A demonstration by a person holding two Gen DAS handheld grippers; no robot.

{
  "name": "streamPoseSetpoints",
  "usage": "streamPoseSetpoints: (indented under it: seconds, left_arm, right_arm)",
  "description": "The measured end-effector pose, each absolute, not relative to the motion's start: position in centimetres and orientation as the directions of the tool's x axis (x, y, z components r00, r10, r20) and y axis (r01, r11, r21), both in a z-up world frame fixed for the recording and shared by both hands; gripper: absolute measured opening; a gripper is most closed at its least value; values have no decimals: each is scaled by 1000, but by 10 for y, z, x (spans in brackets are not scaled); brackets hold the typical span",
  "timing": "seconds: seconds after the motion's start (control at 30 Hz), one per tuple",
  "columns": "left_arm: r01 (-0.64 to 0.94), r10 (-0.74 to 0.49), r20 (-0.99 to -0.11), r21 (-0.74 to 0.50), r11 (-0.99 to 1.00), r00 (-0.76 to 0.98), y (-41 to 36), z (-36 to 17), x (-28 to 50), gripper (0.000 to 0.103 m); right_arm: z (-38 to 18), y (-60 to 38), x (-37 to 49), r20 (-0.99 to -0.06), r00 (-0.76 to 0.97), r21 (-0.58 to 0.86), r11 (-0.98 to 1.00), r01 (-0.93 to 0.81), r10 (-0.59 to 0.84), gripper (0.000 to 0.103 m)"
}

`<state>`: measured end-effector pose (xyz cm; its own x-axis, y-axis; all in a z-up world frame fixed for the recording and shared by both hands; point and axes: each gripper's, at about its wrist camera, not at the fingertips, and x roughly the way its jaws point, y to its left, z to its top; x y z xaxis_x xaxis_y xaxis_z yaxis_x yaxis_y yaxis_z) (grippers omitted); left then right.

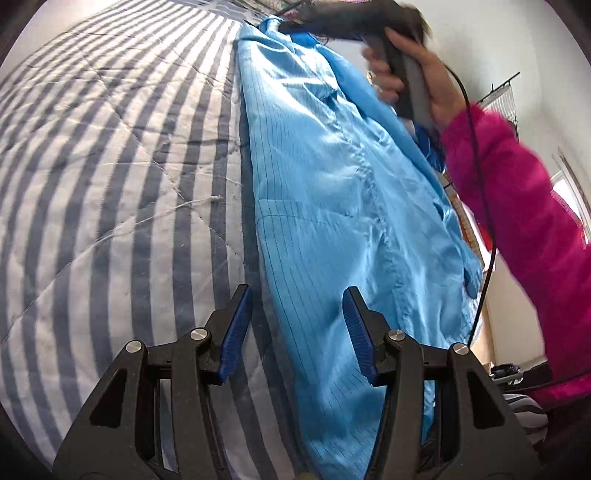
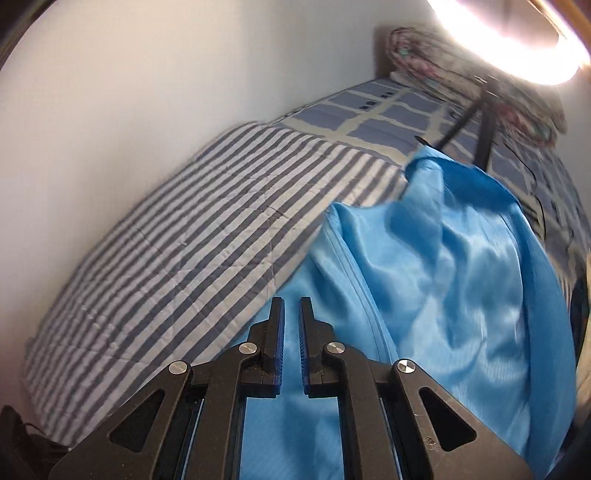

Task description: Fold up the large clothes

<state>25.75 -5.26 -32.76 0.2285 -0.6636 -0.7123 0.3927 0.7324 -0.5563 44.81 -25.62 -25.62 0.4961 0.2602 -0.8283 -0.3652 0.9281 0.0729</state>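
two claws are at work over one large light blue garment (image 1: 332, 206) that lies on a bed, on top of a quilt (image 1: 110, 166) with grey and white stripes. in the left wrist view the left claw (image 1: 295, 332) stands open, its blue pads wide apart, and the long edge of the garment runs up between them without being pinched. the garment has thin dark pinstripes and a sewn pocket outline, and it stretches away toward the far end of the bed.

at that far end the right claw (image 1: 291, 20) appears blurred, held by a hand (image 1: 413, 74) with a bright pink sleeve (image 1: 517, 206) behind it; a black cable (image 1: 484, 177) hangs from the handle. in the right wrist view the right claw (image 2: 291, 343) has its pads nearly together with a narrow gap, and blue cloth shows in and behind this gap, but i cannot tell if the cloth is really gripped. the garment (image 2: 461, 258) rises in shiny folds to the right of it. beyond the quilt (image 2: 203, 229) lies a blue checked sheet (image 2: 388, 118), and a folded flowery blanket (image 2: 461, 77) rests near the white wall (image 2: 129, 92).
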Motion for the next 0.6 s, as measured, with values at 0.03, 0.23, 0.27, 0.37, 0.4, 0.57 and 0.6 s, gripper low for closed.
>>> streamPoseSetpoints:
  seconds: [0.03, 0.23, 0.27, 0.37, 0.4, 0.57, 0.6]
  left_arm:
    - [406, -662, -712, -547, 732, 234, -55, -328, 258, 52]
    - [418, -660, -718, -542, 729, 221, -65, -332, 268, 38]
    - [415, -659, -722, -545, 729, 210, -68, -334, 270, 27]
    - [416, -656, -729, -543, 729, 198, -74, -339, 273, 16]
    - [421, -655, -730, -540, 729, 197, -76, -340, 273, 14]
    - [447, -652, -730, -524, 725, 203, -87, -341, 271, 3]
    - [449, -654, -729, -524, 724, 204, -89, -341, 271, 3]
  right_arm:
    - [-260, -252, 455, -836, 487, 65, 927, -370, 253, 8]
    - [-274, -239, 500, -844, 500, -2, 931, -364, 193, 39]
    - [-277, -238, 507, -847, 503, -20, 934, -356, 174, 39]
    - [-283, -234, 522, -858, 494, -52, 934, -354, 140, 39]
    - [-285, -232, 526, -860, 495, -71, 933, -354, 123, 39]
    - [-294, -221, 533, -880, 468, -117, 916, -383, 84, 20]
    - [-296, -220, 534, -886, 461, -150, 912, -382, 47, 7]
